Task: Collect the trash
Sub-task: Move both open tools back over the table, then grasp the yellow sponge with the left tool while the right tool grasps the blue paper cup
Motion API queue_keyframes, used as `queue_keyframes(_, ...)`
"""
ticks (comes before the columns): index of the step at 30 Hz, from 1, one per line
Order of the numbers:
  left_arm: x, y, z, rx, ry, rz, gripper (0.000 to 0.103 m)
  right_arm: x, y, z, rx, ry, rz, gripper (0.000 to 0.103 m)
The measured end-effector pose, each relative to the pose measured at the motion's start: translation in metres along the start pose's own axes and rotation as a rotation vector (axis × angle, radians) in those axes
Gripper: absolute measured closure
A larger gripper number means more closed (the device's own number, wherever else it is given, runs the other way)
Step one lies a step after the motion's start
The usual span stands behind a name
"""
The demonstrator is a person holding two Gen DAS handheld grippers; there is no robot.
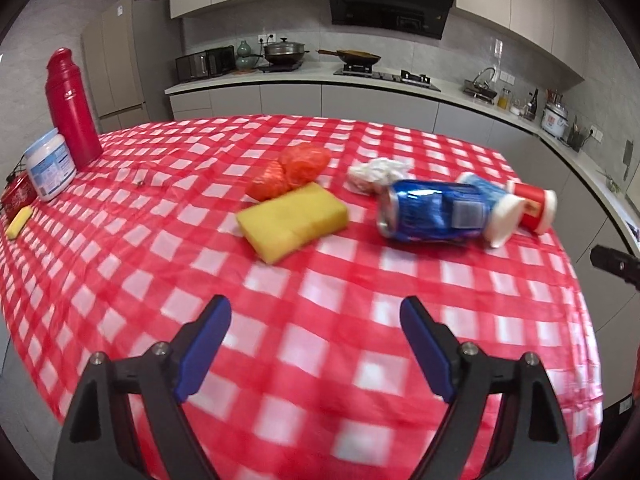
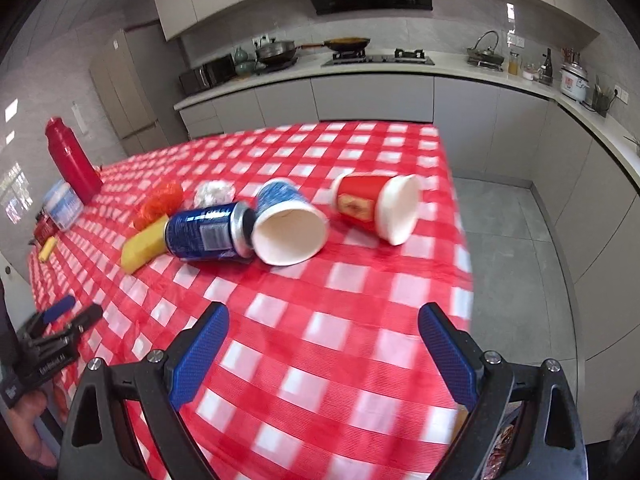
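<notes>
On the red-and-white checked tablecloth [image 1: 304, 364] lies a cluster of trash. It holds a dented blue can [image 1: 432, 212] [image 2: 208, 232] on its side, a tipped blue paper cup [image 1: 492, 204] [image 2: 288, 228] and a tipped red paper cup [image 1: 534, 208] [image 2: 376, 208]. With them are a crumpled white tissue [image 1: 376, 172] [image 2: 214, 194] and an orange plastic wad [image 1: 296, 172] [image 2: 160, 200]. A yellow sponge [image 1: 292, 220] [image 2: 144, 248] lies beside the can. My left gripper [image 1: 316, 306] hovers open short of the sponge and can, nothing between its fingers. My right gripper [image 2: 324, 312] is open and empty, short of the cups.
A red thermos [image 1: 72, 108] [image 2: 72, 164], a white jar [image 1: 50, 170] and a small yellow piece [image 1: 18, 222] stand at the table's left end. The table's right edge drops to grey floor [image 2: 520, 260]. Kitchen counters line the back and right. A hand [image 2: 28, 420] holds the left tool.
</notes>
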State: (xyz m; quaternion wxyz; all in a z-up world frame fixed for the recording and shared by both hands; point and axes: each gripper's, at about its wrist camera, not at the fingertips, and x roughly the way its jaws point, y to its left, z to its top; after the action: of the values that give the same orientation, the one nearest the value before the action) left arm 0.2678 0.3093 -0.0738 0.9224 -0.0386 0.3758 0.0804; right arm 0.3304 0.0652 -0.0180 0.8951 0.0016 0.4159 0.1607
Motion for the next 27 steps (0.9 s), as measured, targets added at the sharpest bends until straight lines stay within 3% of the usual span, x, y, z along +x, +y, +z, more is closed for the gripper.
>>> queue_keyframes(11, 0.066, 0.036, 0.027, 0.097, 0.075, -0.057, 0.016, 0.051, 0.052, 0.003, 0.022, 0.062, -0.051, 0.006)
queue_keyframes(27, 0.131, 0.027, 0.062, 0.15, 0.146, -0.161, 0.016, 0.079, 0.049, 0.019, 0.091, 0.073, -0.144, 0.006)
